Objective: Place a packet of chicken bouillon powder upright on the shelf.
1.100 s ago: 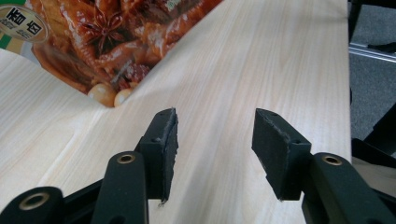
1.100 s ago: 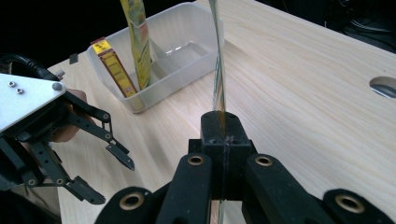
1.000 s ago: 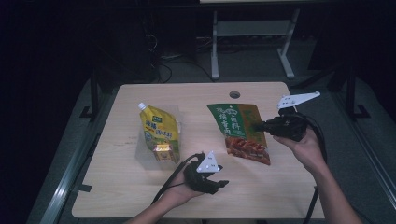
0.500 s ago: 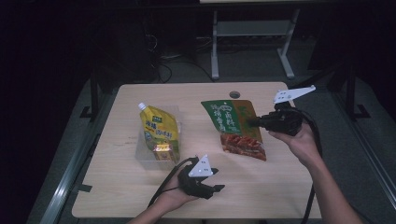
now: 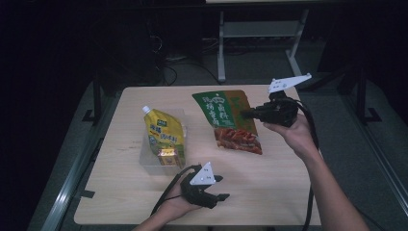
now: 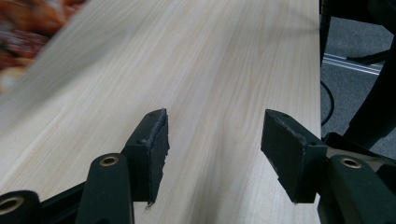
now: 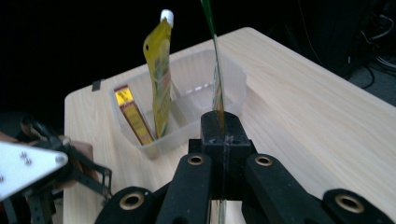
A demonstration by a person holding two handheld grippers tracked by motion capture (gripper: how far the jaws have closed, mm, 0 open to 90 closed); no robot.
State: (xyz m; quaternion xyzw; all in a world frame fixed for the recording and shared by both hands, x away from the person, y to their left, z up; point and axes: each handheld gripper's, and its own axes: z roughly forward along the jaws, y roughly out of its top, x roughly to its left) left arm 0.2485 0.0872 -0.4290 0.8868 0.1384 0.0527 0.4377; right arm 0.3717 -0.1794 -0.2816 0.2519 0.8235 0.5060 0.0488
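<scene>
My right gripper (image 5: pixel 244 114) is shut on the right edge of a green-and-red snack pouch (image 5: pixel 230 120), which hangs off the table at the right. In the right gripper view the pouch (image 7: pixel 216 70) shows edge-on, rising from my pinched right gripper (image 7: pixel 223 125). A yellow spouted pouch (image 5: pixel 163 132) stands in a clear plastic tray (image 5: pixel 146 161) beside a small red-and-yellow box (image 5: pixel 167 156). Near the front edge my left gripper (image 5: pixel 222 187) lies open. Its jaws have just been opening, and my left gripper (image 6: pixel 215 135) has only bare wood between its pads.
The light wooden table (image 5: pixel 274 187) has bare wood at front right and back left. A white metal stand (image 5: pixel 262 31) and cables sit on the dark floor behind. The tray (image 7: pixel 236 74), yellow pouch (image 7: pixel 160 74) and box (image 7: pixel 133 114) lie ahead of the right gripper.
The right gripper has carried the snack pouch up and to the left, toward the table's middle. The left hand has stayed near the front edge, and its jaws stand a little wider.
</scene>
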